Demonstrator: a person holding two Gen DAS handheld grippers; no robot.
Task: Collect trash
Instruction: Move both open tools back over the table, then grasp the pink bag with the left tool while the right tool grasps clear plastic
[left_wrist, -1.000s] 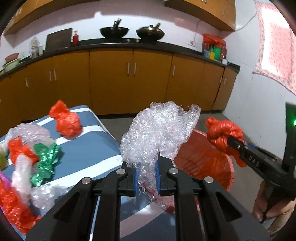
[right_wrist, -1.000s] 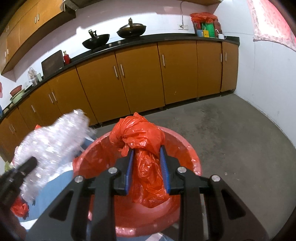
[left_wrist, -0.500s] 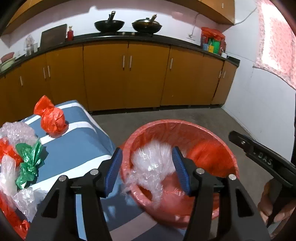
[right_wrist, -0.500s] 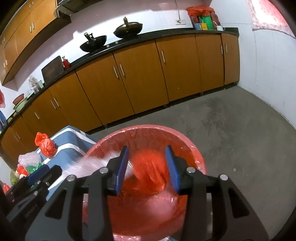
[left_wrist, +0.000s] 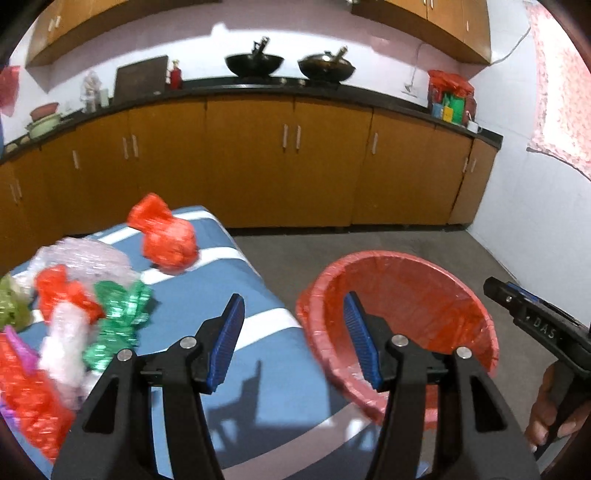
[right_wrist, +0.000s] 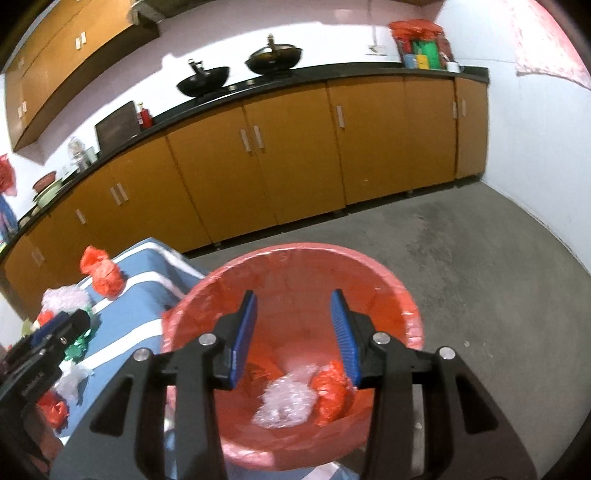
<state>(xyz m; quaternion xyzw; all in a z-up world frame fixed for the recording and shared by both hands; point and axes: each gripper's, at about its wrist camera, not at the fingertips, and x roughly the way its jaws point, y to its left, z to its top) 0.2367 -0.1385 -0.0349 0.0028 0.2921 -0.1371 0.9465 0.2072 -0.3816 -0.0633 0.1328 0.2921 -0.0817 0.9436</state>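
A red-lined bin (left_wrist: 406, 291) (right_wrist: 295, 266) stands on the floor beside the blue striped table (left_wrist: 229, 306). Inside it lie a clear plastic wad (right_wrist: 284, 400) and a red bag (right_wrist: 330, 387). My left gripper (left_wrist: 293, 323) is open and empty, over the table's right edge next to the bin. My right gripper (right_wrist: 293, 323) is open and empty above the bin. On the table lie a red bag (left_wrist: 166, 236) (right_wrist: 103, 273), a green wrapper (left_wrist: 118, 321), a clear bubble wad (left_wrist: 81, 258) and several more red and white bags at the left.
Brown kitchen cabinets (left_wrist: 258, 166) run along the far wall under a black counter with two woks (left_wrist: 288, 66). Grey floor (right_wrist: 480, 277) lies right of the bin, with a white wall (left_wrist: 535, 221) beyond. The right gripper's body shows in the left wrist view (left_wrist: 539, 328).
Both grippers opened and dropped their loads into the bin: the clear plastic from the left, the red bag from the right. The left gripper then swung left toward the table.
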